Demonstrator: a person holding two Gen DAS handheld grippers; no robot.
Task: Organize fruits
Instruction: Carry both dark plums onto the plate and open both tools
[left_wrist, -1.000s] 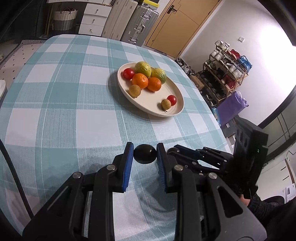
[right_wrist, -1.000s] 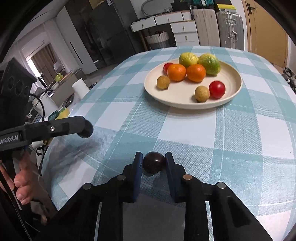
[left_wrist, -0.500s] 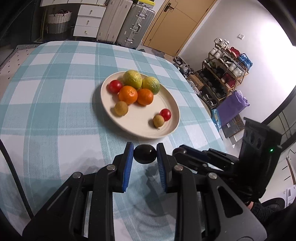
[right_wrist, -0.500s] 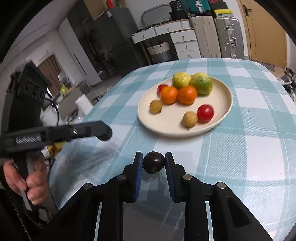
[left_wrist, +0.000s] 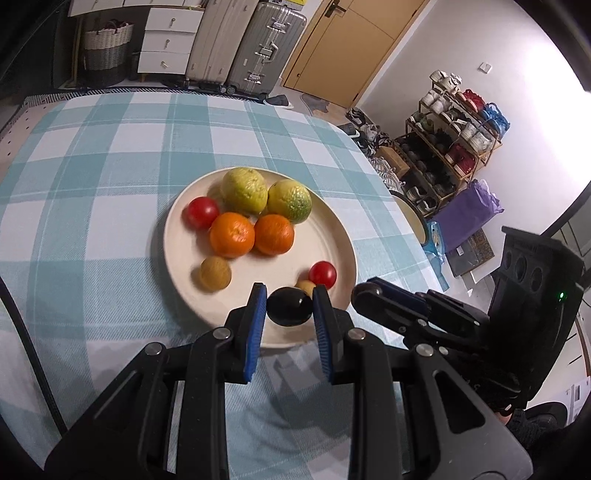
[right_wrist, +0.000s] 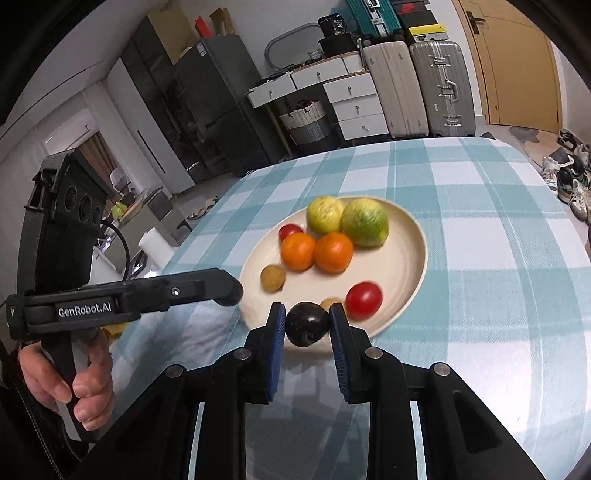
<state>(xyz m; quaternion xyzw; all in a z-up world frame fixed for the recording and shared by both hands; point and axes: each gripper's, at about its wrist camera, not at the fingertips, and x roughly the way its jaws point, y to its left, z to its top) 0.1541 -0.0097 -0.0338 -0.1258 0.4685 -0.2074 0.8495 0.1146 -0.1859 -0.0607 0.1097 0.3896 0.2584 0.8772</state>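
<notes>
Fruits fill a round cream plate (left_wrist: 343, 240) on a table under a teal-and-white checked cloth (left_wrist: 110, 155) of woven fabric. On the plate lie two knobbly yellow-green citrus (left_wrist: 244, 190), two dimpled oranges (left_wrist: 232, 235), two glossy red tomatoes (left_wrist: 201, 212) and a dull tan round fruit (left_wrist: 216, 273); a second tan fruit (left_wrist: 306, 285) is mostly hidden behind the left tongs.

Left gripper (left_wrist: 289, 312) clamps a smooth, near-black plum (left_wrist: 289, 311) between its blue ribbed pads, over the near rim of the plate. Right gripper (right_wrist: 307, 325) likewise pinches its own dark plum (right_wrist: 307, 324) between blue pads, over the plate's near edge; a small stem dimple shows on its underside. In the right wrist view the plate and its fruit are smeared by motion blur, so the fruit skins are hard to read there.

Behind the table stand hard-shell suitcases (left_wrist: 255, 48), a white chest of drawers (left_wrist: 168, 37), a woven basket (left_wrist: 107, 46) and a yellow-brown door (left_wrist: 343, 44). A shoe rack (left_wrist: 454, 147) stands against the white wall with a purple bag (left_wrist: 469, 214) beside it. The right wrist view adds a dark fridge (right_wrist: 207, 99) and a paper-towel roll (right_wrist: 155, 242). A bare hand (right_wrist: 74, 384) grips the left tool's handle; the fisheye rim cuts off the table's near edge.
</notes>
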